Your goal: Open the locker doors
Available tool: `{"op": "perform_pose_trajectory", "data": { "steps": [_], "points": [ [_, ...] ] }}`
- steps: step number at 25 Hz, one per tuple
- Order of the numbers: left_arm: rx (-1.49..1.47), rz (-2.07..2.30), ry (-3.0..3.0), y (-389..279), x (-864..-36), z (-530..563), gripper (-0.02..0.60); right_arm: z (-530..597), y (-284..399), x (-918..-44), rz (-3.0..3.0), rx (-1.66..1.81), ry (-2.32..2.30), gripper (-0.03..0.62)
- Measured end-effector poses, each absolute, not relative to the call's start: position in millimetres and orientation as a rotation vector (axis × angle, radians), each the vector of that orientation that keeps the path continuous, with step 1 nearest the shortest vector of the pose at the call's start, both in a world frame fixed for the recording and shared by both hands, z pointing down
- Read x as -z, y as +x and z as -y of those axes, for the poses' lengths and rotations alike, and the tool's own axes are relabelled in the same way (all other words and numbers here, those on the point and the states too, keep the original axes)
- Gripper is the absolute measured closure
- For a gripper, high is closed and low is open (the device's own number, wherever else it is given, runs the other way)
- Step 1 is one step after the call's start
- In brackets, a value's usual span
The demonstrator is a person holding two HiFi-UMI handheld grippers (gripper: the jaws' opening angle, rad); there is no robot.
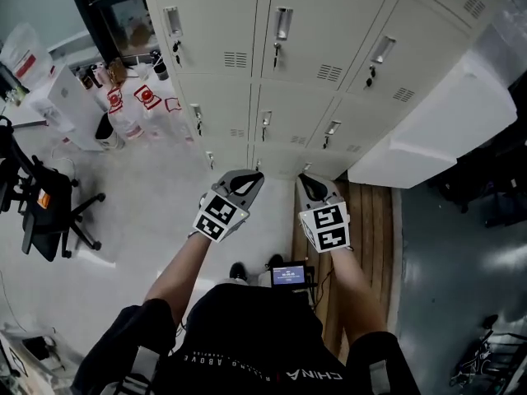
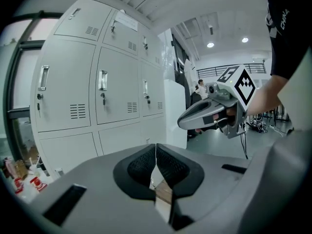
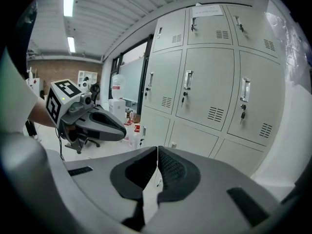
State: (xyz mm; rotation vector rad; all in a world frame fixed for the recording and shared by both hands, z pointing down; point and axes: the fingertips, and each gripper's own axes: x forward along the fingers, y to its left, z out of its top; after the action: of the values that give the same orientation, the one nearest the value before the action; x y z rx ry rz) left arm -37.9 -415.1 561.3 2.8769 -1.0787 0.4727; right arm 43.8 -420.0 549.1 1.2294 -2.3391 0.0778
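A bank of pale grey lockers stands ahead, with every door shut. Each door has a metal handle and a key below it. Both grippers are held out side by side short of the lockers, touching nothing. In the head view my left gripper and my right gripper point at the bottom row of doors. The left gripper is shut and empty, with the locker doors beyond it. The right gripper is also shut and empty, facing the doors.
A black office chair stands at the left. Bottles and red-and-white packs lie on the floor by the lockers' left end. A white cabinet juts out at the right, next to a strip of wooden floor.
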Motion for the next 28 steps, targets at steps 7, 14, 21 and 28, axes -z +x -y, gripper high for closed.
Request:
{"op": "perform_pose_trajectory", "data": {
  "steps": [7, 14, 21, 28],
  "points": [
    [-0.454, 1.125, 2.877, -11, -536, 449, 0.561, 459, 58, -520, 2.411, -0.002, 1.150, 0.562],
    [-0.362, 1.094, 2.846, 6, -532, 461, 0.561, 490, 51, -518, 2.505, -0.075, 1.170, 0.562],
    [-0.264, 1.092, 2.832, -13, -513, 484, 0.561, 504, 36, -505, 2.524, -0.059, 1.199, 0.562],
    [-0.307, 1.198, 2.910, -15, -467, 513, 0.561, 521, 40, -462, 2.505, 0.084, 1.213, 0.562]
  ]
}}
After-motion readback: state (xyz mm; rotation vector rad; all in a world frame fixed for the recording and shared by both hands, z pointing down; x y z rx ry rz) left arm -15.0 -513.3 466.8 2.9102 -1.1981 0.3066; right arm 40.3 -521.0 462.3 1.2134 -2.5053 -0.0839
